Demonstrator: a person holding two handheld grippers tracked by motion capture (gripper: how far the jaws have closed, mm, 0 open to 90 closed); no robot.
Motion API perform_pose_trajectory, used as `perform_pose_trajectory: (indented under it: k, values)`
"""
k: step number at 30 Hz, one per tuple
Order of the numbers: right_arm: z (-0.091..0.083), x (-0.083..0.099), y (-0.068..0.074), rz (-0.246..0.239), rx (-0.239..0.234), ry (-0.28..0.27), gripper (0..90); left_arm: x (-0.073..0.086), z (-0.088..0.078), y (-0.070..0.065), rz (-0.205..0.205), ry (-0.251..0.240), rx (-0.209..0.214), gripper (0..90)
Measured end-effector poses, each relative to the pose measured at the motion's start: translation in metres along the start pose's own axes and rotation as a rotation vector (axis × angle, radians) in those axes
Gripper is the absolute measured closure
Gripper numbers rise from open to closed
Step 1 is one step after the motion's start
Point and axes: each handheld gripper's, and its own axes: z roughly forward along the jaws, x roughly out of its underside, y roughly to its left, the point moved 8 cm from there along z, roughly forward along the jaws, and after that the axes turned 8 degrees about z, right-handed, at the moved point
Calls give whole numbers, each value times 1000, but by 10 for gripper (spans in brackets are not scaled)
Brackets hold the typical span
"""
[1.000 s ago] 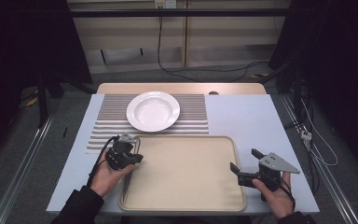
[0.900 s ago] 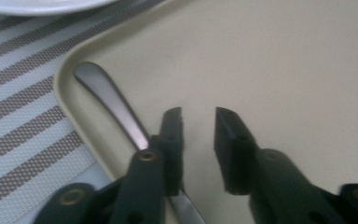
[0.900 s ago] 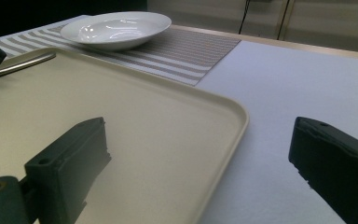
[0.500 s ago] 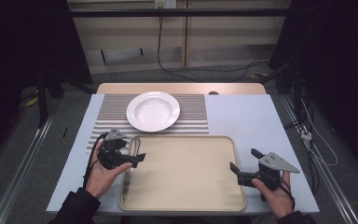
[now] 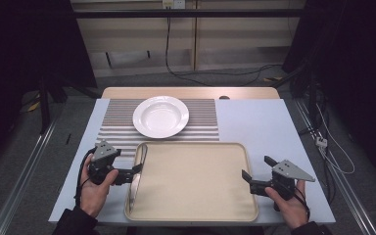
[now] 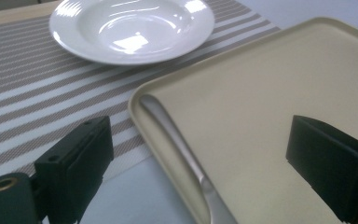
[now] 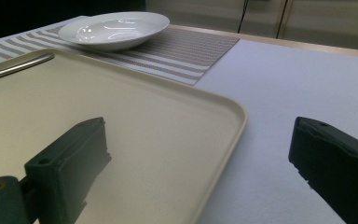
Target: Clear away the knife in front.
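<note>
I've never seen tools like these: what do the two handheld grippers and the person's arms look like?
Both are black, pistol-like tools. The left gripper and right gripper each end in two blocky black fingers with flat pads, and each carries a grey three-cornered plate on top. A thin black cable loops from the left one. The person wears dark sleeves.

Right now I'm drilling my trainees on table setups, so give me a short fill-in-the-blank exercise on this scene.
1. The metal knife lies along the ____ edge of the beige tray, seen from the high view.
2. The white plate rests on a ____ placemat.
3. The left tool has its jaws ____, with nothing between them.
4. The right tool sits beside the tray's ____ edge.

Missing words: left; striped; open; right
</note>
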Motion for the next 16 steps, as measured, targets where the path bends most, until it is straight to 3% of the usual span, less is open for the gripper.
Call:
perform_pose_trajectory:
  k: [8,16]
  values:
    - [0,0,-1,0,4,2,44,23,-4,3,-40,-5,-29,70]
    - [1,1,-3,7,9,8,44,21,-1,1,-27,-18,-31,60]
